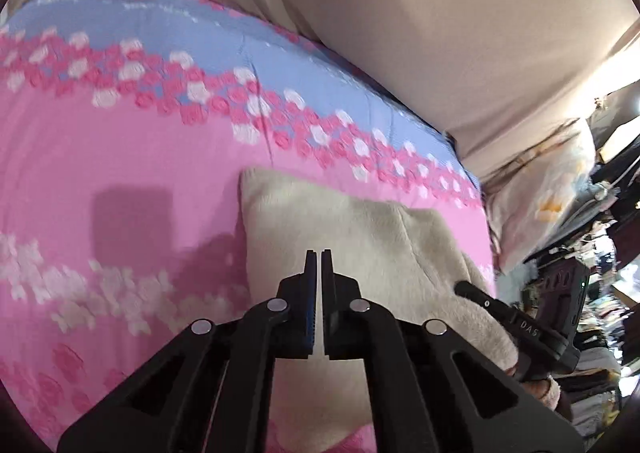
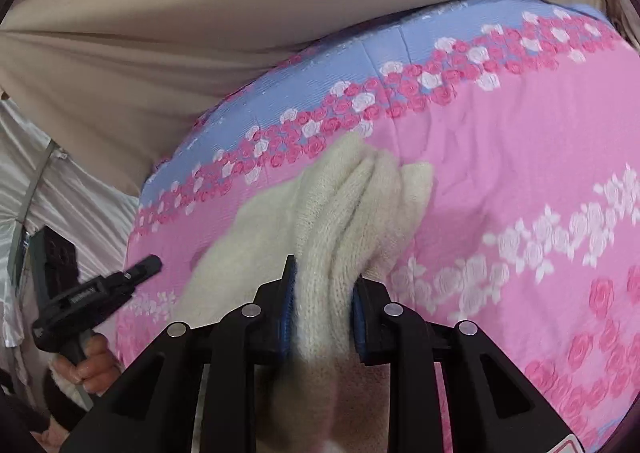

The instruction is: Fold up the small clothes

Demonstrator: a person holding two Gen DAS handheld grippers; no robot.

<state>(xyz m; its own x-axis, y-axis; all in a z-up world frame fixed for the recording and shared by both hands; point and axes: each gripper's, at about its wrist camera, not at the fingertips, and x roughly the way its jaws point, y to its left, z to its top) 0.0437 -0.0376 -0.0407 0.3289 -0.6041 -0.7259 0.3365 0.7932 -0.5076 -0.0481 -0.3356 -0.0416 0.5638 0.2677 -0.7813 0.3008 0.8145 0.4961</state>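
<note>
A cream knitted garment (image 1: 352,237) lies on a pink floral bedspread (image 1: 120,157). My left gripper (image 1: 319,255) is shut and empty, its jaws nearly touching, held just above the garment's near part. My right gripper (image 2: 323,273) is shut on a bunched fold of the cream garment (image 2: 340,197) and lifts it off the bedspread (image 2: 520,157). The right gripper also shows in the left wrist view (image 1: 480,297) at the garment's right edge. The left gripper shows in the right wrist view (image 2: 148,265), held by a hand at the left.
A beige curtain or sheet (image 1: 400,13) hangs behind the bed. A pale pillow (image 1: 540,189) and dark clutter (image 1: 600,253) lie off the bed's right side. White satin fabric (image 2: 60,189) hangs at the left in the right wrist view.
</note>
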